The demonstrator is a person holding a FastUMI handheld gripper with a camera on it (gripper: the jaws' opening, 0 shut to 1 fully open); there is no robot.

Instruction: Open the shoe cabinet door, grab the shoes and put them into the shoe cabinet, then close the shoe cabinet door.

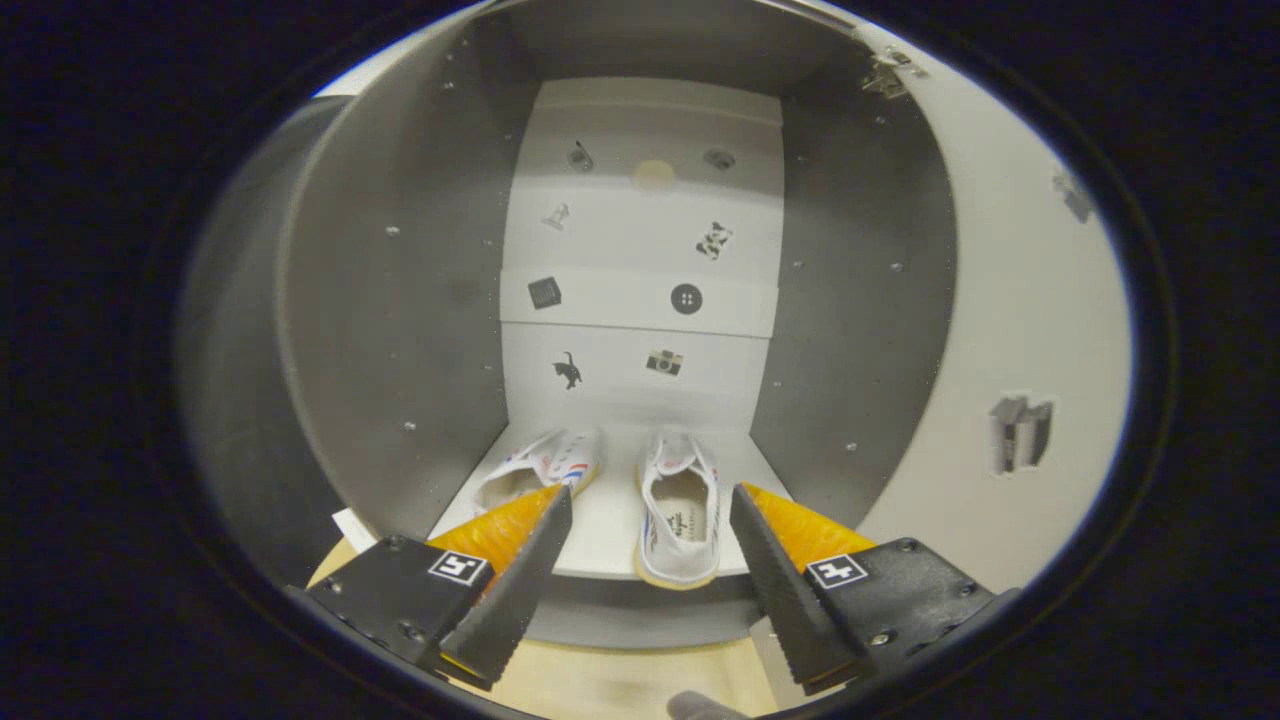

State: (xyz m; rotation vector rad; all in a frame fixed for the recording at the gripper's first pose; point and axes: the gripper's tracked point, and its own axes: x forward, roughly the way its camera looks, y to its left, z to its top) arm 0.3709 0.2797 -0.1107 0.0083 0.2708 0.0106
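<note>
Your fingers [650, 510] stand spread and empty before the grey shoe cabinet [400, 300], both white canvas shoes [680, 510] on its shelf, its open white door [1000, 330] to the cabinet's right.

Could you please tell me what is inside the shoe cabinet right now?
Two white shoes sit side by side on its shelf; the open gripper hovers in front, one finger covering part of the left shoe.

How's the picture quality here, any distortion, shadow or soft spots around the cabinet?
Gripper view: fisheye bends the shoe cabinet walls into curves; side walls are shadowed, the back panel is bright; the open door looks blurred; both shoes are fairly sharp beyond the open claw.
</note>
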